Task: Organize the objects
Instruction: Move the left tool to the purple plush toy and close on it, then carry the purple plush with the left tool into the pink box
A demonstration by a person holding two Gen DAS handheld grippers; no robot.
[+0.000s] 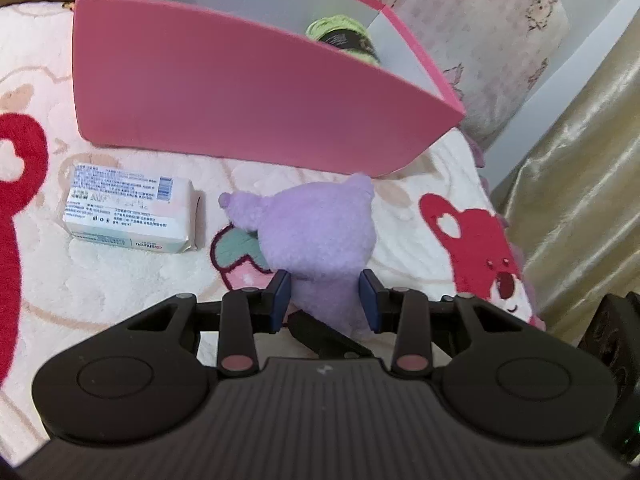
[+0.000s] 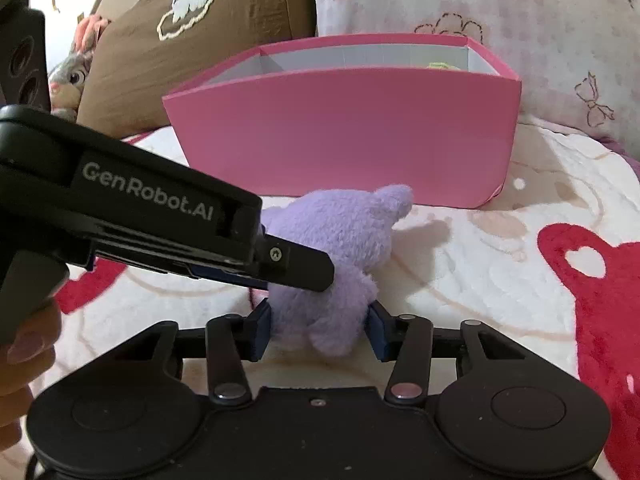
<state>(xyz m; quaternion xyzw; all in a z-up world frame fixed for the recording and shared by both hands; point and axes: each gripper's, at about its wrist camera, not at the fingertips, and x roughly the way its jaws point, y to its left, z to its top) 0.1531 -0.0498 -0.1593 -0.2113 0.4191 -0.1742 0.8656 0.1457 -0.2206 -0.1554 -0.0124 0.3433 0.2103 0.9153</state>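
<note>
While the purple plush toy (image 1: 320,236) is lying on the cream blanket (image 1: 120,292) just in front of the pink box (image 1: 240,92), both grippers are closing around it: the left gripper (image 1: 325,300) is pressing its blue pads against the toy's lower body, and the right gripper (image 2: 318,330) is squeezing the same toy from its own side, fingers touching the fur. A white wrapped packet (image 1: 132,210) is resting on the blanket to the toy's left, a green-and-black item (image 1: 344,38) is sitting inside the box, and pillows (image 2: 500,8) are leaning behind it.
</note>
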